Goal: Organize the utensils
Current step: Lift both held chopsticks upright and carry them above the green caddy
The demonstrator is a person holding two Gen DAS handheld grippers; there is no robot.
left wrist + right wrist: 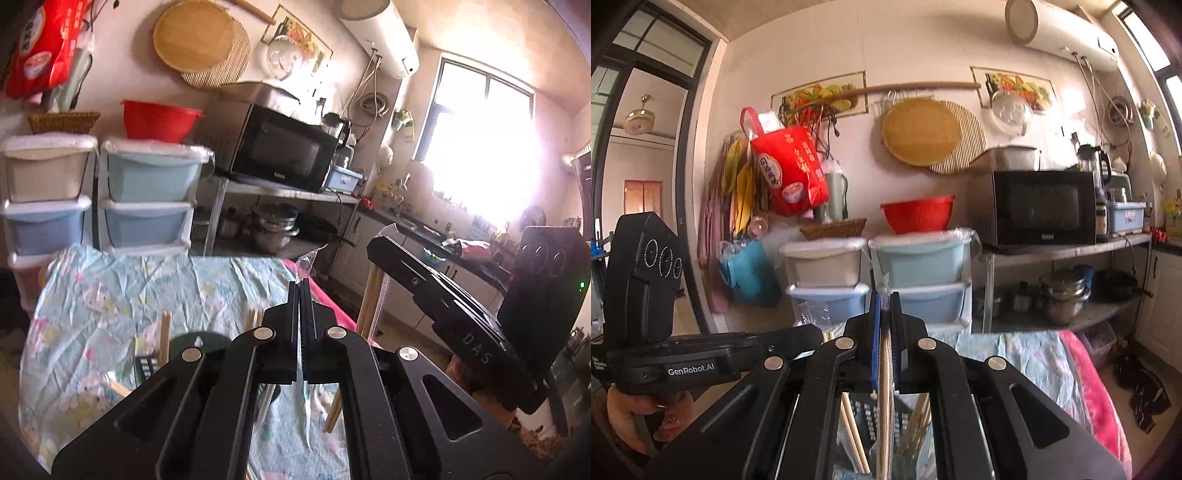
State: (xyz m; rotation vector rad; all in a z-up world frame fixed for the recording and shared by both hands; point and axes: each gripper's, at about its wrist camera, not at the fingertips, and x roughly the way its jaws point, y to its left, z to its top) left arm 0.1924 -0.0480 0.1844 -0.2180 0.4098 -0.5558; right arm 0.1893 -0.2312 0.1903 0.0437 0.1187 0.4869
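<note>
My left gripper is shut, pinching a strip of clear plastic wrapper at its tips. To its right, my right gripper holds a pair of wooden chopsticks in a clear sleeve that hang down from it. In the right wrist view the right gripper is shut on these chopsticks. The left gripper comes in from the left with crumpled wrapper at its tip. Below stands a black perforated holder with more chopsticks in it. Loose chopsticks show on the table.
A light blue patterned cloth covers the table, with a pink blanket at its right edge. Stacked plastic drawers stand behind the table. A microwave sits on a metal shelf with pots below.
</note>
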